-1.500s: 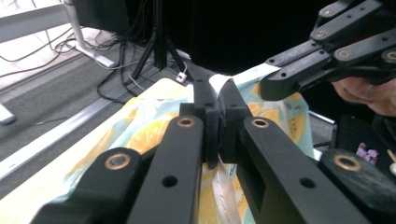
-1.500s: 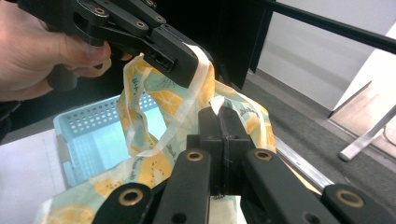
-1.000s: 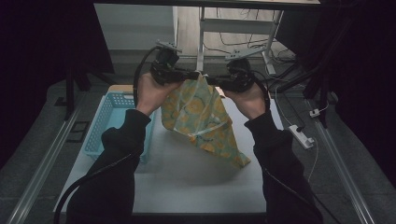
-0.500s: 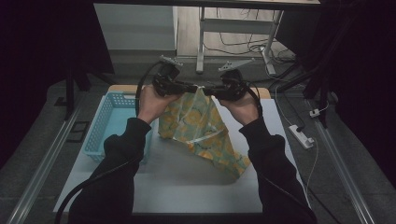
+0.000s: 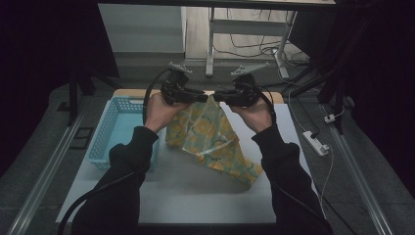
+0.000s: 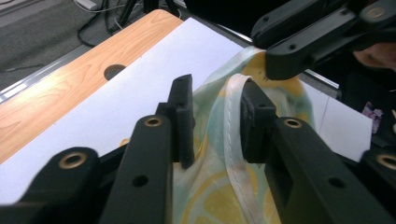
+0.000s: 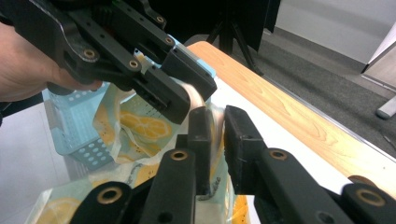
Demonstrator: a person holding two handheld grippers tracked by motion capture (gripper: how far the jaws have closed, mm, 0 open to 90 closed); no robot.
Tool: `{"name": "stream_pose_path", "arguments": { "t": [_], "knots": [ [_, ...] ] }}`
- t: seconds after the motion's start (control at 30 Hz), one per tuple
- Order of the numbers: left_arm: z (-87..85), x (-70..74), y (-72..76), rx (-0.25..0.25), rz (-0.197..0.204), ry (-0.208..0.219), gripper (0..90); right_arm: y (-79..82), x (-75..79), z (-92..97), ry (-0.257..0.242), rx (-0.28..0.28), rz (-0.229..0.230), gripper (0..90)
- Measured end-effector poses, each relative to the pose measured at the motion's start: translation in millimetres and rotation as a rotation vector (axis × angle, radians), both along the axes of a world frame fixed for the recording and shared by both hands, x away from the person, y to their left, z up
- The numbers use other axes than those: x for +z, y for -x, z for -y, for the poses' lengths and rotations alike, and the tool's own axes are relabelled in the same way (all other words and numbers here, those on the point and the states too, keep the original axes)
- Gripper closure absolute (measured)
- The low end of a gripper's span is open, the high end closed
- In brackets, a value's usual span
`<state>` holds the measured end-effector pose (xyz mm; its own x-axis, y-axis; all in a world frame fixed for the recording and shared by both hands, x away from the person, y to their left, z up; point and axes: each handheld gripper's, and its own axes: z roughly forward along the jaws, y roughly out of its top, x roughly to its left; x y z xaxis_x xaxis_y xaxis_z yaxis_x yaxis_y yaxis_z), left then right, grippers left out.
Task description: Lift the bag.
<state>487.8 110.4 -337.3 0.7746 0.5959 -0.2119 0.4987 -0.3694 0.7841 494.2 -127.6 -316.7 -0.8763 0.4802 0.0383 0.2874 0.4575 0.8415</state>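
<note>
**Lemon-print cloth hanging between both grippers, jaws letting go**

The lemon-print cloth (image 5: 210,139) hangs by its top hemmed edge from the two grippers, which meet nose to nose over the far middle of the table. The left gripper (image 5: 198,95) and the right gripper (image 5: 218,96) are just beside each other, so neither hand is really nearer; both are at the same bunched-up top corner. From there the cloth's long axis runs down and toward the person, slanting to their right, with the lower end already lying on the white sheet (image 5: 195,196).

In the left gripper view the jaws have just been opening: the white hem (image 6: 232,121) sits between them, draped against one pad with a clear gap on the other side, so I'd call that loose, not pinched. The right gripper's jaws have also just been opening, though the gap is narrow and the fabric (image 7: 215,126) is still between them; looks barely released.

The blue perforated basket (image 5: 110,134) sits just left of the cloth. The wooden tabletop (image 7: 299,116) peeks out past the sheet's far edge. The room is dark, with cables on the floor behind.
</note>
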Motion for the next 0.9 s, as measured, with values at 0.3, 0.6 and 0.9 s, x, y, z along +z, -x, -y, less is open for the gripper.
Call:
{"name": "stream_pose_path", "arguments": {
  "t": [0.3,0.6,0.9],
  "knots": [
    [-7.1,5.7,9.2,-0.014,0.064,-0.011,46.2,6.0,4.9,1.0,-0.013,0.005,0.009,71.5],
    [-13.6,5.0,20.8,-0.013,0.061,0.006,24.9,8.4,2.0,4.2,-0.019,-0.004,0.005,59.0],
    [-15.0,2.4,37.1,-0.013,0.067,-0.04,14.2,13.6,-2.5,6.6,-0.025,-0.004,0.01,46.5]
  ]
}}
